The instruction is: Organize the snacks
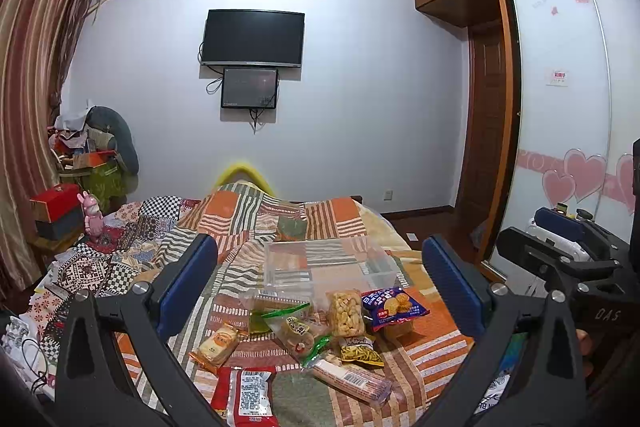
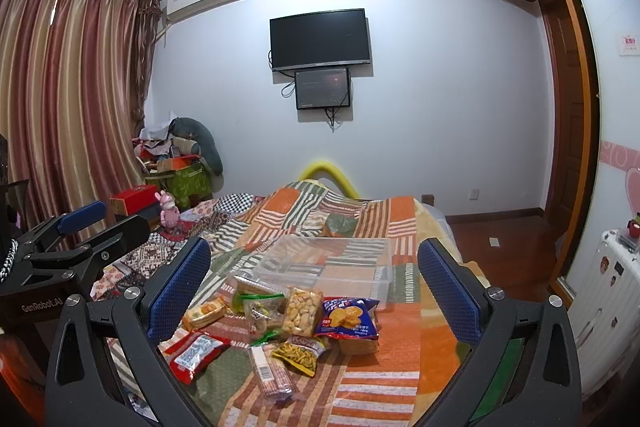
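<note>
- Patchwork bedspread fills the bedroom scene before you, facing a wall-mounted TV.
- Your left gripper hovers level above the bed, its blue pads spread wide with nothing between them.
- Your right gripper hangs alongside at matching height, equally splayed and empty; the left unit's body reads "GenRobot.AI".
- Your clear plastic bin sits on the bedspread just behind the snacks.
- Your blue chip bag carries Chinese print too small to read, near the red packet.
</note>
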The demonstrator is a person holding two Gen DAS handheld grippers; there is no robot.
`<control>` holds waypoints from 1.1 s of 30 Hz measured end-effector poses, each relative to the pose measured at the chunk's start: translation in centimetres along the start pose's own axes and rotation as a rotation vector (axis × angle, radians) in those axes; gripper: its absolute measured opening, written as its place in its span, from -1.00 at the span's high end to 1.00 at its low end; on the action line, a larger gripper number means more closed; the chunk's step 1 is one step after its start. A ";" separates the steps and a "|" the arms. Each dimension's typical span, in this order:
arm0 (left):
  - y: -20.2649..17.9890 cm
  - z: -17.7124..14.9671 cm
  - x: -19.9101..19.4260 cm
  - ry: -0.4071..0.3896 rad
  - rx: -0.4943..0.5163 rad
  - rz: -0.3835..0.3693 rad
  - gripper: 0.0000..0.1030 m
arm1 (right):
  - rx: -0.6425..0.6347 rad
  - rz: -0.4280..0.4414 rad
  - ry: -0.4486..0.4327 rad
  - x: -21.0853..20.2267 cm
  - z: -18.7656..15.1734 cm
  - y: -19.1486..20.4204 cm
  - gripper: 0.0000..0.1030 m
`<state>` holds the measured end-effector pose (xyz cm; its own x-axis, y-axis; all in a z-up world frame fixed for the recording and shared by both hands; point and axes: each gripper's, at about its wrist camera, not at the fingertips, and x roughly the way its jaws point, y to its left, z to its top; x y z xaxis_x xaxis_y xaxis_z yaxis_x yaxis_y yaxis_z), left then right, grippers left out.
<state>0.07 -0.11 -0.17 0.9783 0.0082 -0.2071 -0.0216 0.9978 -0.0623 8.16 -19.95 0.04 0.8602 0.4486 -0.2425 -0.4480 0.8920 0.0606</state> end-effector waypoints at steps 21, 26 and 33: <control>0.1 -0.2 0.4 0.008 -0.006 -0.004 -1.00 | 0.002 -0.005 -0.003 0.1 -0.2 -0.3 -1.00; 0.1 -0.3 0.6 0.013 -0.013 -0.006 -1.00 | -0.004 -0.011 -0.004 0.1 -0.4 -0.4 -1.00; 0.1 -0.4 0.8 0.018 -0.020 -0.007 -1.00 | -0.003 -0.011 -0.004 0.2 -0.5 -0.4 -1.00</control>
<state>0.73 0.00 -0.69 0.9745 0.0003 -0.2245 -0.0195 0.9963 -0.0835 8.36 -20.27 -0.47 0.8659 0.4394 -0.2390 -0.4397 0.8964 0.0549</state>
